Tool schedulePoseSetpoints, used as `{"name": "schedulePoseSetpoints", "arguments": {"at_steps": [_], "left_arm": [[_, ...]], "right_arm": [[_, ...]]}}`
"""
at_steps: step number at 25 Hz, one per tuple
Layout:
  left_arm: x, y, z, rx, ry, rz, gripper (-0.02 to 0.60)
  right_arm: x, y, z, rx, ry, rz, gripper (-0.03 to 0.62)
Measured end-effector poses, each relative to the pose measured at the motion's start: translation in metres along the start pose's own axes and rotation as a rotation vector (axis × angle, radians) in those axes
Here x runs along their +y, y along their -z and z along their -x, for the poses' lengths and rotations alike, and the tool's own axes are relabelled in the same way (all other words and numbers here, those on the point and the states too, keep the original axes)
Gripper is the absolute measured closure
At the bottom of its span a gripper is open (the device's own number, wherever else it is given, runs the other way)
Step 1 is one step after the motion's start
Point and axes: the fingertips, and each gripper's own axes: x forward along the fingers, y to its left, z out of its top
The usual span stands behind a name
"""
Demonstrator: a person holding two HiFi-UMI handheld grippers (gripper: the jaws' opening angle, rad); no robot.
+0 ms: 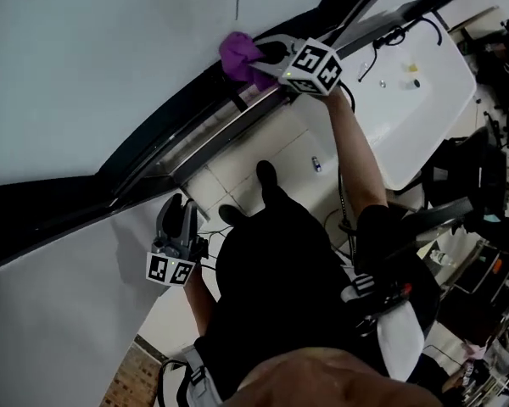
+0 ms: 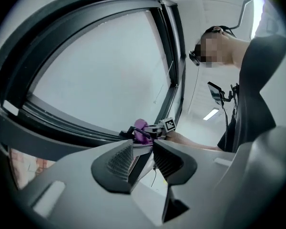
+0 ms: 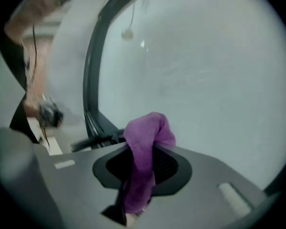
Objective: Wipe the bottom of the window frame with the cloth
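Note:
A purple cloth (image 1: 241, 58) is bunched against the dark bottom rail of the window frame (image 1: 187, 125), and my right gripper (image 1: 267, 62) is shut on it. In the right gripper view the cloth (image 3: 144, 151) hangs between the jaws, in front of the frosted pane. My left gripper (image 1: 180, 223) hangs lower, away from the frame, below the sill. In the left gripper view its jaws stand a little apart with nothing between them (image 2: 142, 160); the cloth (image 2: 141, 130) and the right gripper show far off along the frame (image 2: 62, 123).
A white table (image 1: 407, 100) with small items and a cable stands at the right. Tiled floor (image 1: 237, 172) lies under the sill. The person's dark torso (image 1: 297, 295) fills the lower middle. Dark equipment (image 1: 492, 227) crowds the right edge.

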Motion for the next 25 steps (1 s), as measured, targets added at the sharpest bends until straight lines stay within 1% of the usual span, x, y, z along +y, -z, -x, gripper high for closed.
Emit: {"name": "schedulePoseSetpoints", "arguments": {"at_steps": [1,2,3,4,5,6,7,8,9,10,11,12,14,15,16,17,18,19,20,21,22,23,24,25], "left_arm": [[-0.004,-0.001,-0.011,0.008,0.01,-0.005,0.446],[-0.009,-0.001,-0.022,0.017,0.02,-0.012,0.446],[-0.014,-0.001,-0.033,0.026,0.028,-0.019,0.446],[-0.019,0.0,-0.043,0.035,0.034,-0.025,0.447],[-0.023,0.001,-0.053,0.041,0.038,-0.029,0.446],[-0.028,0.003,-0.063,0.043,0.04,-0.03,0.446],[-0.031,0.005,-0.072,0.044,0.041,-0.027,0.447],[-0.034,0.007,-0.08,0.043,0.04,-0.023,0.446],[-0.037,0.01,-0.087,0.043,0.035,-0.018,0.447],[-0.041,0.012,-0.092,0.043,0.028,-0.014,0.446],[-0.043,0.014,-0.098,0.042,0.02,-0.011,0.447],[-0.044,0.015,-0.104,0.039,0.011,-0.008,0.447],[-0.042,0.021,-0.118,0.034,-0.008,0.004,0.446],[-0.041,0.023,-0.122,0.033,-0.018,0.011,0.446],[-0.04,0.024,-0.125,0.033,-0.027,0.015,0.447],[-0.039,0.023,-0.126,0.034,-0.035,0.015,0.446],[-0.039,0.022,-0.128,0.035,-0.041,0.014,0.447],[-0.04,0.021,-0.132,0.036,-0.044,0.011,0.447],[-0.043,0.021,-0.137,0.04,-0.044,0.008,0.447],[-0.048,0.021,-0.142,0.046,-0.041,0.004,0.446],[-0.054,0.021,-0.147,0.055,-0.037,-0.001,0.446],[-0.06,0.021,-0.152,0.064,-0.031,-0.007,0.446],[-0.066,0.021,-0.157,0.072,-0.024,-0.015,0.446],[-0.07,0.02,-0.16,0.078,-0.018,-0.023,0.446]], "right_arm": [[-0.005,0.007,-0.018,0.102,0.055,0.114,0.505],[0.001,0.015,-0.033,0.207,0.051,0.246,0.505],[0.013,0.023,-0.042,0.288,0.003,0.358,0.515],[0.028,0.027,-0.043,0.329,-0.068,0.429,0.516],[0.039,0.027,-0.038,0.334,-0.133,0.457,0.516],[0.043,0.024,-0.033,0.313,-0.157,0.457,0.515],[0.039,0.02,-0.033,0.279,-0.129,0.449,0.508],[0.034,0.016,-0.036,0.246,-0.084,0.45,0.507],[0.037,0.017,-0.04,0.225,-0.063,0.47,0.507],[0.048,0.023,-0.041,0.215,-0.08,0.504,0.505],[0.063,0.031,-0.037,0.204,-0.133,0.535,0.506],[0.08,0.04,-0.028,0.183,-0.216,0.552,0.507],[0.112,0.061,-0.005,0.118,-0.421,0.558,0.507],[0.122,0.069,0.006,0.083,-0.493,0.545,0.507],[0.121,0.07,0.012,0.05,-0.5,0.518,0.507],[0.107,0.063,0.012,0.024,-0.429,0.479,0.507],[0.081,0.05,0.008,0.009,-0.298,0.429,0.507],[0.051,0.035,-0.001,0.012,-0.146,0.376,0.507],[0.026,0.023,-0.012,0.038,-0.011,0.337,0.507],[0.01,0.016,-0.027,0.079,0.074,0.331,0.506],[0.007,0.013,-0.042,0.122,0.103,0.355,0.505],[0.008,0.014,-0.054,0.163,0.097,0.383,0.505],[0.006,0.02,-0.057,0.206,0.091,0.392,0.516],[-0.003,0.032,-0.052,0.265,0.105,0.376,0.517]]}}
